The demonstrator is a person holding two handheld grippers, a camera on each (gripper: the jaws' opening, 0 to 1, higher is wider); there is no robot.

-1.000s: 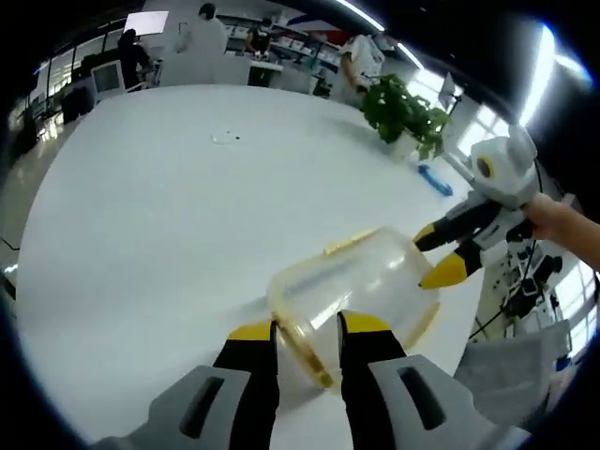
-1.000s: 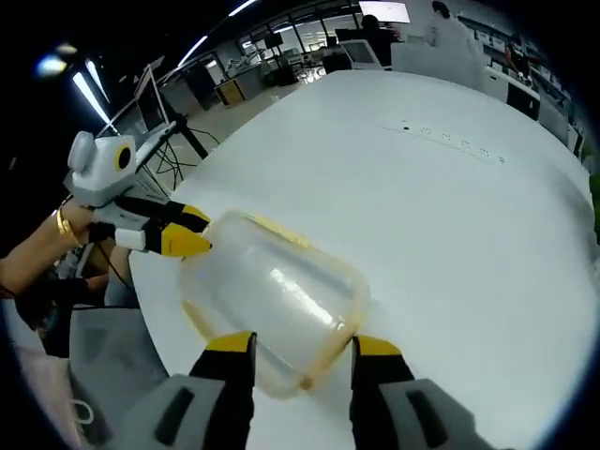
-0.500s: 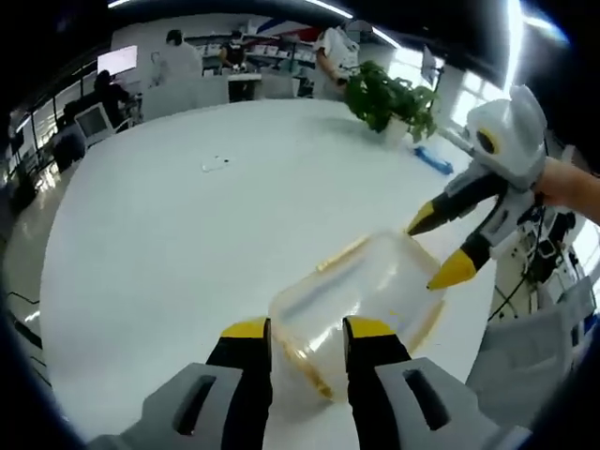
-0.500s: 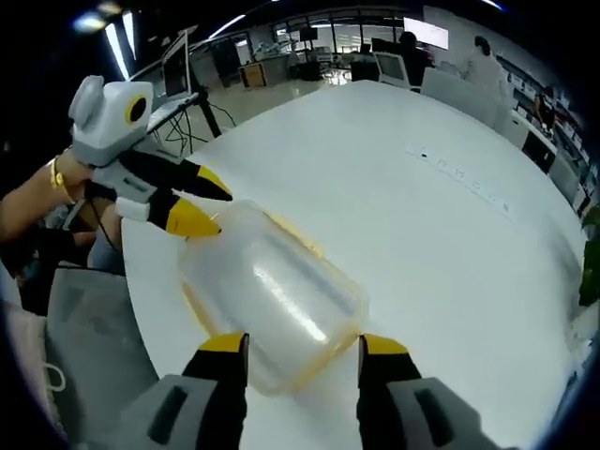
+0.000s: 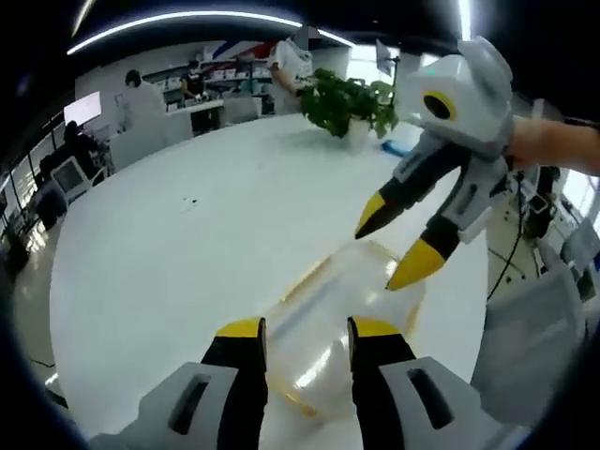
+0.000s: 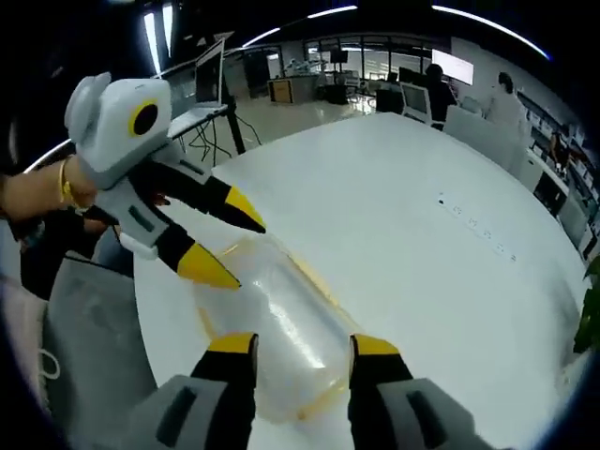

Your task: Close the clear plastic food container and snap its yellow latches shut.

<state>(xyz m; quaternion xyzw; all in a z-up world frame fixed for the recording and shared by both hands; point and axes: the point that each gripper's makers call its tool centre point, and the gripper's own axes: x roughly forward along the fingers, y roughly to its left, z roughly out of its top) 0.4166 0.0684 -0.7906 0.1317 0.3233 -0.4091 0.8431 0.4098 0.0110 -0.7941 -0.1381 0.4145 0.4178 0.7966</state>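
A clear plastic container [image 5: 339,314] with yellow trim lies on the white table [image 5: 187,253] close to its edge. In the left gripper view my left gripper [image 5: 307,330] is open, and the container's near end shows between its yellow-tipped jaws. My right gripper [image 5: 386,251] comes in from the right, open, with its lower tip at the container's far end. In the right gripper view the container [image 6: 281,314] lies between the open jaws of my right gripper [image 6: 303,345]. Opposite it, my left gripper [image 6: 238,248] is open, one tip resting by the container's far end.
A potted plant [image 5: 347,98] stands at the table's far side, with people and desks behind it. A grey chair [image 6: 89,375] sits just off the table edge, near a laptop [image 6: 211,80] on a stand. Small specks [image 6: 473,225] dot the wide table.
Both grippers have risen and closed in over the container's ends, so each looms larger in the other's view. The container has stayed on the table.
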